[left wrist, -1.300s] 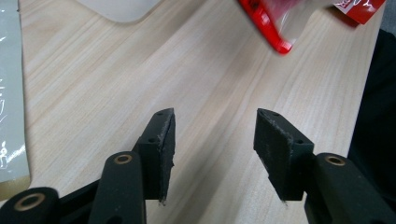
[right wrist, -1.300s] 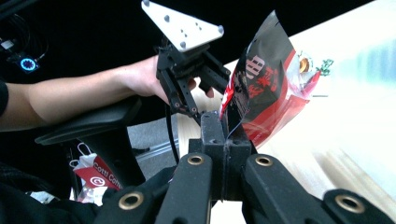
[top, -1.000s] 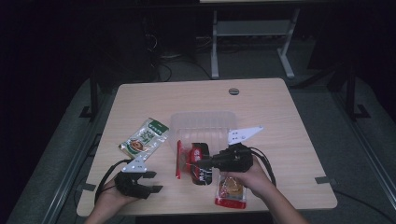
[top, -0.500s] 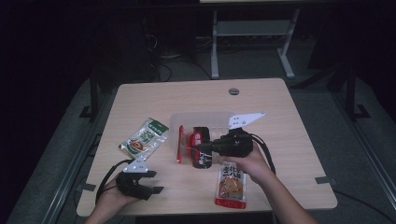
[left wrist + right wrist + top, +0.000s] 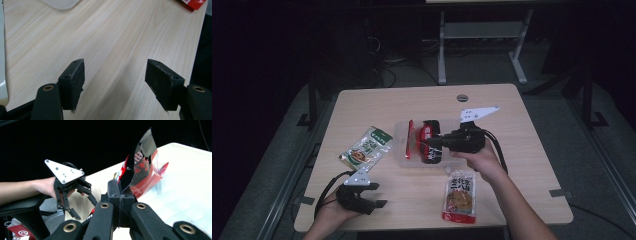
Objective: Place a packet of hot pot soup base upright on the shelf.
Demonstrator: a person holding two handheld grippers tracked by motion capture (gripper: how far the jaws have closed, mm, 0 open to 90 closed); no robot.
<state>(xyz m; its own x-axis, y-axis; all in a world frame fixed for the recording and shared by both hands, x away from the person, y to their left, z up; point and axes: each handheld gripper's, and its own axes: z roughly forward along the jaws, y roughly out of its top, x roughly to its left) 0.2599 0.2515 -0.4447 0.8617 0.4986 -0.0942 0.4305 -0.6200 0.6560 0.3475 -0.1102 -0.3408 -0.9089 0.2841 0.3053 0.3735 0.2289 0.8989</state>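
High view gives me the glossy red and black snack packet [image 5: 428, 141] pinched at its edge in my right gripper [image 5: 435, 143], hanging over the clear plastic tray [image 5: 404, 161] at the middle of the pale wooden bench [image 5: 512, 130]. A thin red packet [image 5: 410, 139] lies in the tray's left part. Near the bench's left edge lies a green and white pouch [image 5: 366, 148]; toward the near edge, an orange and red pouch [image 5: 460, 195]. Dark floor and a grey metal frame [image 5: 482, 40] lie beyond. My left gripper [image 5: 371, 204] rests at the near left corner, jaws having just widened further, spread over bare wood with nothing between them.
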